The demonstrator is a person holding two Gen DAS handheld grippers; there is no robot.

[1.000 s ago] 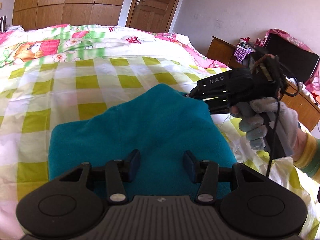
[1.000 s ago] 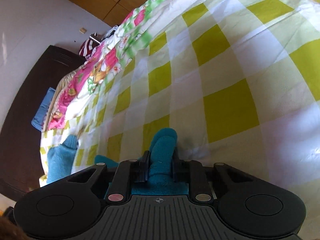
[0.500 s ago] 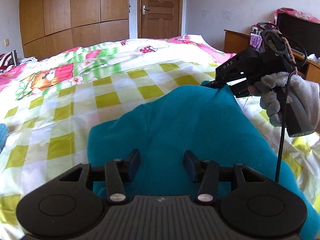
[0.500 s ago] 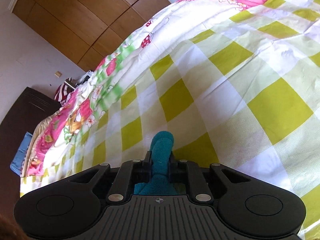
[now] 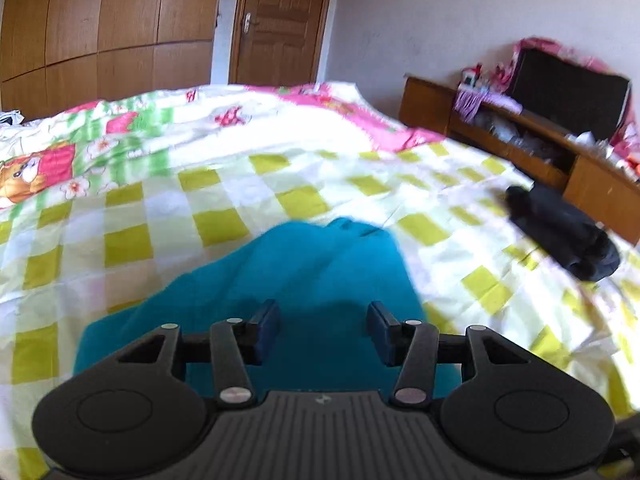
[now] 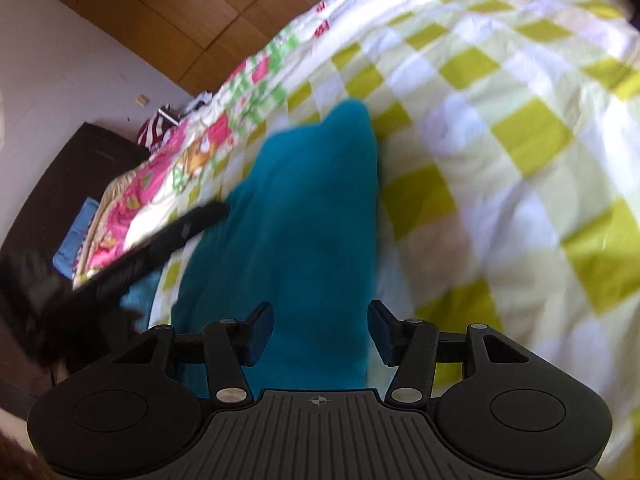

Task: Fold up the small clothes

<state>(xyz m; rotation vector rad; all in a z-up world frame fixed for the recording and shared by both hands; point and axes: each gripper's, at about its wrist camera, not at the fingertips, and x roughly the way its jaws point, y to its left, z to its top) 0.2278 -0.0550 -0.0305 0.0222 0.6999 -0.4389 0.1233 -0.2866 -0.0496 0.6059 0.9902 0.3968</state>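
A teal fleece garment [image 5: 304, 280] lies on the checked bedspread [image 5: 168, 208], folded over with one corner pointing away. My left gripper [image 5: 323, 330] is open and empty, just above the garment's near part. My right gripper [image 6: 320, 332] is open and empty above the same garment [image 6: 304, 216]. In the left wrist view the right gripper [image 5: 560, 228] shows blurred at the right, off the cloth. In the right wrist view the left gripper [image 6: 160, 248] shows as a dark bar at the left.
The bed runs back to wooden wardrobes [image 5: 100, 28] and a door [image 5: 276, 20]. A low wooden cabinet [image 5: 540, 152] with clutter and a dark screen stands at the right. A dark headboard [image 6: 60, 192] is at the left.
My right gripper has let go of the teal corner, opened and pulled back to the right. The garment now lies folded on the bed. My left gripper stays open.
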